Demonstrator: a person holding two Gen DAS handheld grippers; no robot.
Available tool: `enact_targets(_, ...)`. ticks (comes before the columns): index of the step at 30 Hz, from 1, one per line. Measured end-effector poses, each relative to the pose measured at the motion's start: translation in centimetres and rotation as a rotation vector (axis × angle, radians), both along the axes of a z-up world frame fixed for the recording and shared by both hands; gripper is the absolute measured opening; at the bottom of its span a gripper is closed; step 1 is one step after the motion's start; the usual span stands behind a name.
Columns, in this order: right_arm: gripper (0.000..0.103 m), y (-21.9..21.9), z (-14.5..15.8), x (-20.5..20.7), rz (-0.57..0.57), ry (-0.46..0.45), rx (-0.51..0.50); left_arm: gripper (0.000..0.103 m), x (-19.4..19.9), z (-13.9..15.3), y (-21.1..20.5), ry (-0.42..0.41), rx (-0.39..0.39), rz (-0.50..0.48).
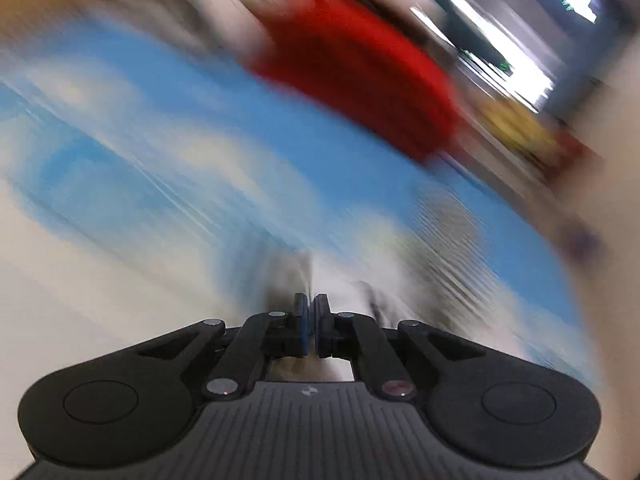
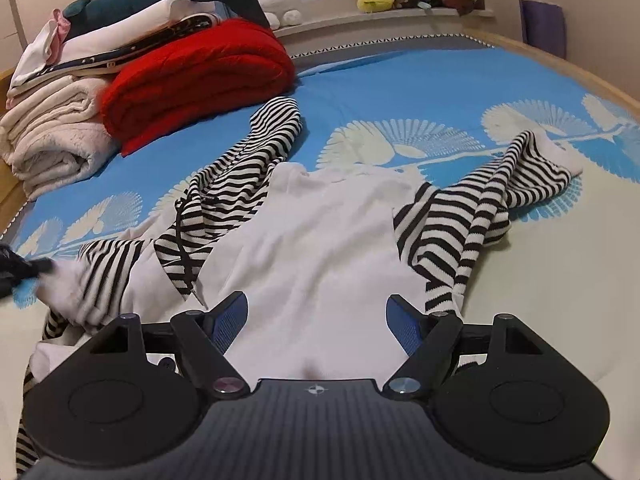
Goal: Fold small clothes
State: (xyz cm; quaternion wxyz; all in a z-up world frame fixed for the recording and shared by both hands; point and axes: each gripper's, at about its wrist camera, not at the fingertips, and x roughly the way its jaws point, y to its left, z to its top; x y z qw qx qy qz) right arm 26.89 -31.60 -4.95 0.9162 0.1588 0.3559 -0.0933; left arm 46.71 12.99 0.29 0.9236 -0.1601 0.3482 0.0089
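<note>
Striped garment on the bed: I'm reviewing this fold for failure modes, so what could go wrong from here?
1. The left gripper is shut, but its view is motion-blurred; a fast pull might drag the striped garment out of shape.
2. The right gripper hovers open over the white panel, so nothing pins it.
3. Both sleeves lie crumpled, so folds may trap wrinkles.

Left gripper (image 1: 311, 312) fingers seemingly pressed together; right gripper (image 2: 318, 312) fingers wide apart.
</note>
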Motion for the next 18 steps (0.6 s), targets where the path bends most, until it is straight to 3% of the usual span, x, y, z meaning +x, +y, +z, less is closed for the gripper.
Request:
enact_targets(1, 0.078, 0.0, 0.0, 0.0, 0.0, 0.001, -0.001, 0.005, -0.3, 1.2, 2.5, -0.059, 0.12, 0.191)
enact_targets(2, 0.078, 0.0, 0.0, 0.0, 0.0, 0.002, 0.004, 0.006, -1.0, 2.1, 5.7, -0.123, 0.266, 0.453)
enact_targets(3, 0.078, -0.1, -0.1, -0.1, 0.003, 0.003, 0.009, 0.015, -1.8, 2.0, 8.6, -0.146, 0.371, 0.701)
enact_targets(4, 0.078, -0.1, -0.1, -0.2, 0.009, 0.003, 0.012, 0.028, -2.5, 1.5, 11.1, -0.114, 0.379, 0.826)
enact_targets(5, 0.078, -0.2, -0.2, -0.3, 0.014, 0.005, 0.005, 0.04, -3.0, 0.6, 13.2, -0.079, 0.315, 0.858)
enact_targets(6, 0.078, -0.2, -0.4, -0.3, 0.016, 0.008, -0.006, 0.064, -3.2, -0.4, 14.8, -0.045, 0.224, 0.851)
enact_targets(7, 0.078, -0.3, -0.6, -0.4, 0.018, 0.013, -0.021, 0.07, -3.2, -1.8, 16.1, 0.006, 0.115, 0.83)
enact_targets(9, 0.078, -0.6, -1.0, -0.3, 0.017, 0.032, -0.04, 0.074, -2.7, -3.6, 16.6, 0.074, 0.008, 0.767)
enact_targets(12, 0.078, -1.8, -1.4, -0.2, -0.035, 0.057, -0.008, 0.086, -1.6, -4.7, 15.3, 0.139, 0.03, 0.635)
enact_targets(14, 0.078, -3.2, -1.1, -0.2, -0.086, 0.042, 0.02, 0.086, -0.7, -5.1, 13.5, 0.162, 0.063, 0.548)
enact_targets(18, 0.078, -9.4, 1.2, -0.4, -0.271, -0.092, 0.002, 0.086, 0.6, -6.4, 10.6, 0.184, 0.106, 0.422)
